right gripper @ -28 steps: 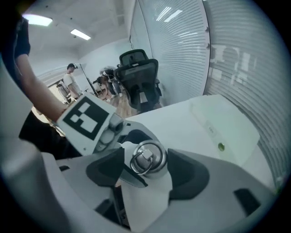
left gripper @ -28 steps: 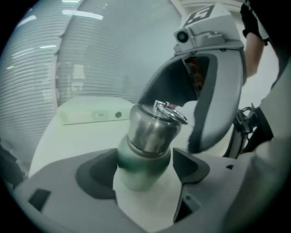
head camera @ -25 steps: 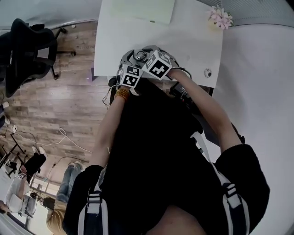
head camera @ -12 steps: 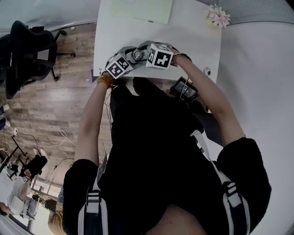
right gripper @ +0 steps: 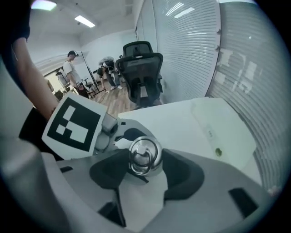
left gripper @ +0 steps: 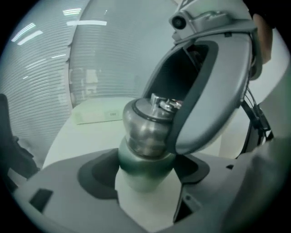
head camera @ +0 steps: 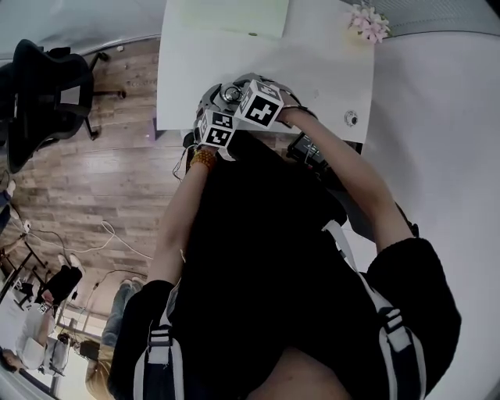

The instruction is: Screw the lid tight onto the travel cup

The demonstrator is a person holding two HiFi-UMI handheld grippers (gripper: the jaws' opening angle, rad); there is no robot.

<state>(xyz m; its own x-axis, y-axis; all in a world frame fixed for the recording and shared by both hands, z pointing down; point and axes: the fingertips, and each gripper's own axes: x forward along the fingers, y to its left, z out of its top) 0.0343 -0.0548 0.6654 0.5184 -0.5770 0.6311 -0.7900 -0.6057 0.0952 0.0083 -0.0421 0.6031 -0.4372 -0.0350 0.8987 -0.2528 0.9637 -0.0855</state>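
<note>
The travel cup (left gripper: 144, 157) has a green body and a steel neck. My left gripper (left gripper: 145, 177) is shut on the body, a pad on each side. The steel lid (right gripper: 144, 155), with a ring on top, sits on the cup's mouth. My right gripper (right gripper: 144, 172) comes down from above, its jaws have just closed a little further, and both pads now press on the lid. In the head view the two grippers meet at the near edge of the white table (head camera: 312, 62): left gripper (head camera: 217, 129), right gripper (head camera: 259, 101), and the lid (head camera: 230, 94) between them.
A pale green pad (head camera: 226, 16) lies at the table's far edge, with a pink flower (head camera: 367, 25) at the far right corner. A small round fitting (head camera: 351, 119) sits near the right edge. A black office chair (head camera: 47, 86) stands on the wooden floor to the left.
Both grippers stay together on the cup at the table's edge. The left marker cube showed further left and turned half a second ago, then returned beside the right cube.
</note>
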